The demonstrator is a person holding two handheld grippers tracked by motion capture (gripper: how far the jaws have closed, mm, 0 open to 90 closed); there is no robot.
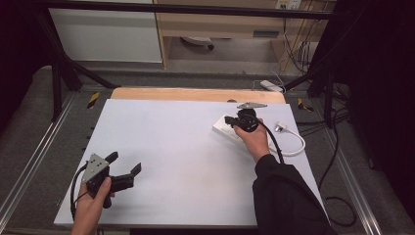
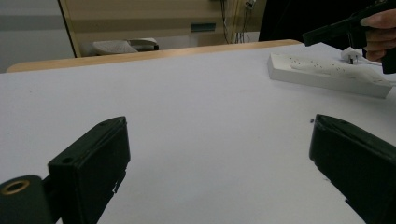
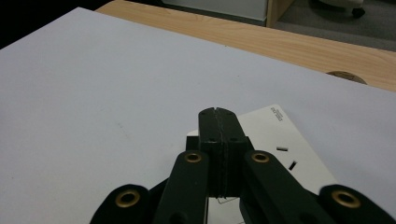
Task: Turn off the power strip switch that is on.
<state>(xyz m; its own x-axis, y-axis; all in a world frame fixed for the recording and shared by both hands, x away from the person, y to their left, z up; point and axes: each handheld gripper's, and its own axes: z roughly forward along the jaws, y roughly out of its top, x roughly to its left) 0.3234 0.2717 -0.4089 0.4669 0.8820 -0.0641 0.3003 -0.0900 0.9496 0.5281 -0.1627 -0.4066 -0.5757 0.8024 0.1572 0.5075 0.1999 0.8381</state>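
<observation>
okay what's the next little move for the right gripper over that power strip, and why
Probably ease the right gripper straight down so the white plug meets the power strip. In the left gripper view the plug's prongs hang just above the strip, and in the right gripper view the fingers are pressed together over its slots. The left gripper sits open, far off.

Smooth matt white sheet (image 1: 171,147) over a pale wooden tabletop (image 1: 195,94); white glossy plastic power strip (image 2: 322,74); matt black plastic right gripper (image 3: 218,116)
</observation>
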